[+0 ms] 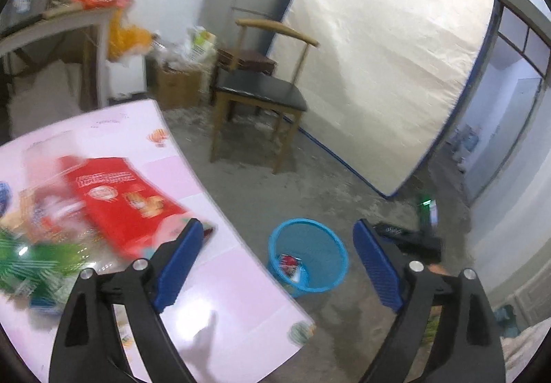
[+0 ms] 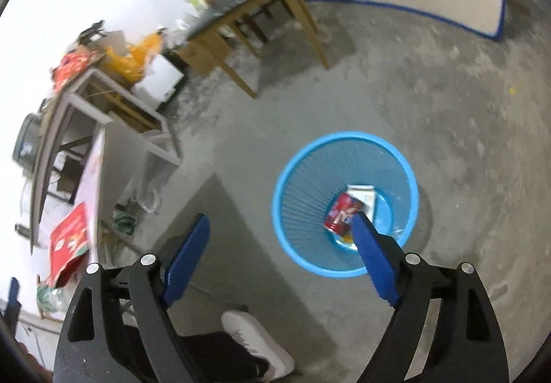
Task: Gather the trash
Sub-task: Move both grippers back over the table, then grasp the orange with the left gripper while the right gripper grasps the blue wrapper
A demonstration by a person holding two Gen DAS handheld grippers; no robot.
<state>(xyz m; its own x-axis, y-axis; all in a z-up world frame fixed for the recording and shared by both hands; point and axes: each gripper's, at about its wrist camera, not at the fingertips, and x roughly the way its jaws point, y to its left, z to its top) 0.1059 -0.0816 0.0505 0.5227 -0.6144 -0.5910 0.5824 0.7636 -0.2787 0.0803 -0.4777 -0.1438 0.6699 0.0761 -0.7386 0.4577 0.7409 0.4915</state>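
A blue mesh waste basket (image 1: 307, 256) stands on the floor beside the pink table (image 1: 224, 297); it also shows in the right wrist view (image 2: 345, 212), holding a red wrapper (image 2: 342, 216) and a white packet (image 2: 361, 193). On the table lie a red carton (image 1: 120, 200), green wrappers (image 1: 34, 262) and other blurred trash. My left gripper (image 1: 275, 245) is open and empty, over the table's edge. My right gripper (image 2: 280, 231) is open and empty, above the floor just left of the basket.
A wooden chair (image 1: 261, 93) stands beyond the basket, a mattress (image 1: 385, 66) leans on the wall, and a cluttered side table (image 1: 55, 24) is at the back left. A person's white shoe (image 2: 258, 345) is on the floor below my right gripper.
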